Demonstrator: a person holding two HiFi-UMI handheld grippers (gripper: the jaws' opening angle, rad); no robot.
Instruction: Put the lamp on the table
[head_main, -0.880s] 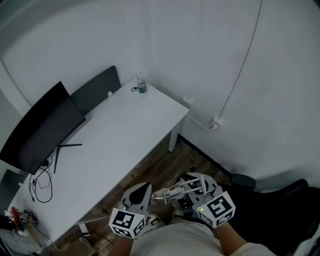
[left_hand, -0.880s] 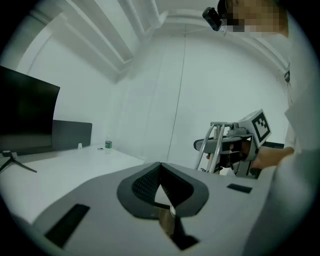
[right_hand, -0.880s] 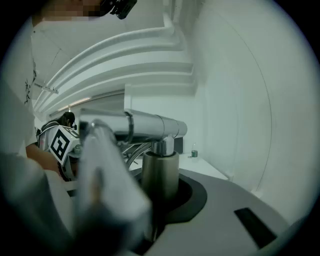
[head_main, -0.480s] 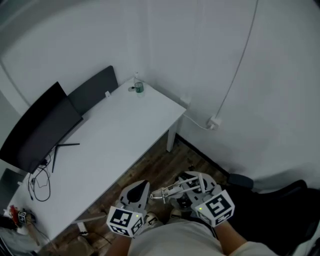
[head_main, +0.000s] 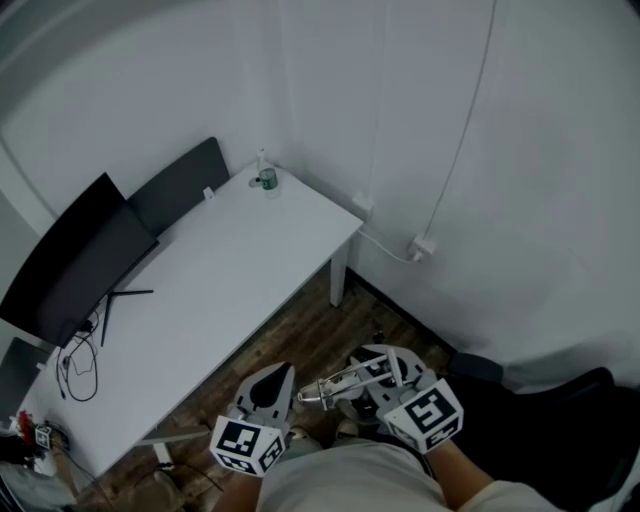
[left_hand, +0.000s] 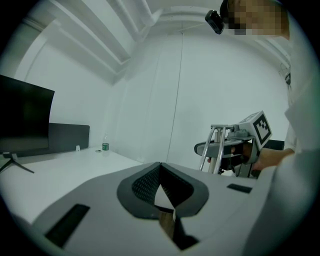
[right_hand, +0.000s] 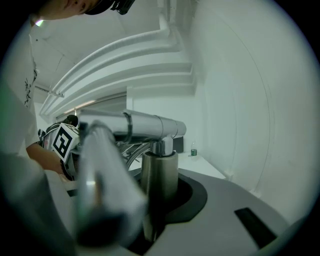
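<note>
A silver metal lamp (head_main: 347, 379) with thin jointed arms is held over the wooden floor, below the white table's (head_main: 230, 280) near corner. My right gripper (head_main: 380, 372) is shut on it. In the right gripper view the lamp's round post (right_hand: 159, 180) stands between the jaws, with its tube-shaped head (right_hand: 145, 125) above. My left gripper (head_main: 276, 376) is beside the lamp on the left, its jaws together and nothing in them. The left gripper view shows the lamp (left_hand: 219, 145) and my right gripper (left_hand: 227, 150) off to the right.
A black monitor (head_main: 75, 265) and a dark panel (head_main: 175, 185) stand at the table's far left edge. A small bottle (head_main: 266, 178) sits in the far corner and cables (head_main: 78, 365) lie at the near left. A wall cable and plug (head_main: 424, 244) hang at the right, above a dark object (head_main: 560, 400) on the floor.
The table and bottle have drifted slightly left in the head view. Both grippers and the lamp keep their places near the bottom edge, with the grip unchanged.
</note>
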